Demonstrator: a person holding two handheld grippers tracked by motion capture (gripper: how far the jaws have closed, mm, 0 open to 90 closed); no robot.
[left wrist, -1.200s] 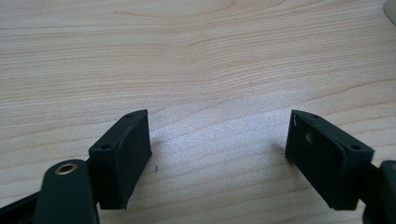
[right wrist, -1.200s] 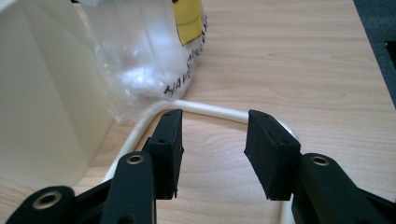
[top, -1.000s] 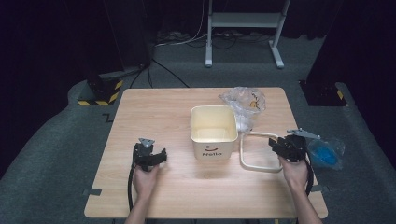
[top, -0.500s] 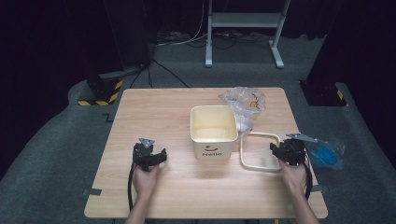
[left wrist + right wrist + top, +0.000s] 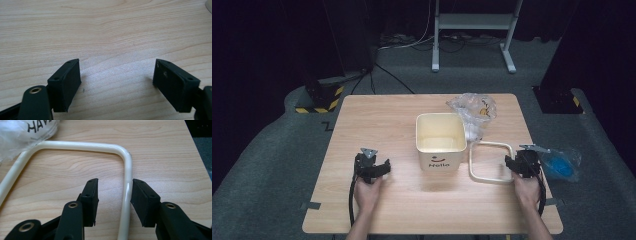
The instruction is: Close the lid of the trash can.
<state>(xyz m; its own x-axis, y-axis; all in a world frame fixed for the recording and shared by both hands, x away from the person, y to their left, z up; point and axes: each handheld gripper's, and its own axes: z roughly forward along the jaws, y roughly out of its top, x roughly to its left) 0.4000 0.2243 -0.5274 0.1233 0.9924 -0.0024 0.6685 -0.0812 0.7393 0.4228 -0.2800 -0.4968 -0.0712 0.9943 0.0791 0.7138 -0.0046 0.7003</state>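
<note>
We set our right gripper [image 5: 113,201] with its fingers parted astride the cream frame's [image 5: 127,182] rim, just closing, not yet pressing. That frame lies on the bench [image 5: 382,125] right of the empty "Hello" tub [image 5: 440,140]. Our left gripper [image 5: 117,82] gapes wide left of the tub.

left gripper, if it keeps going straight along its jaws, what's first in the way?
Probably nothing on the table. The left gripper stands open over bare table, and its own view shows plain wood ahead. The cream bucket sits off to its side in the high view, not in line, though depth is hard to judge.
</note>
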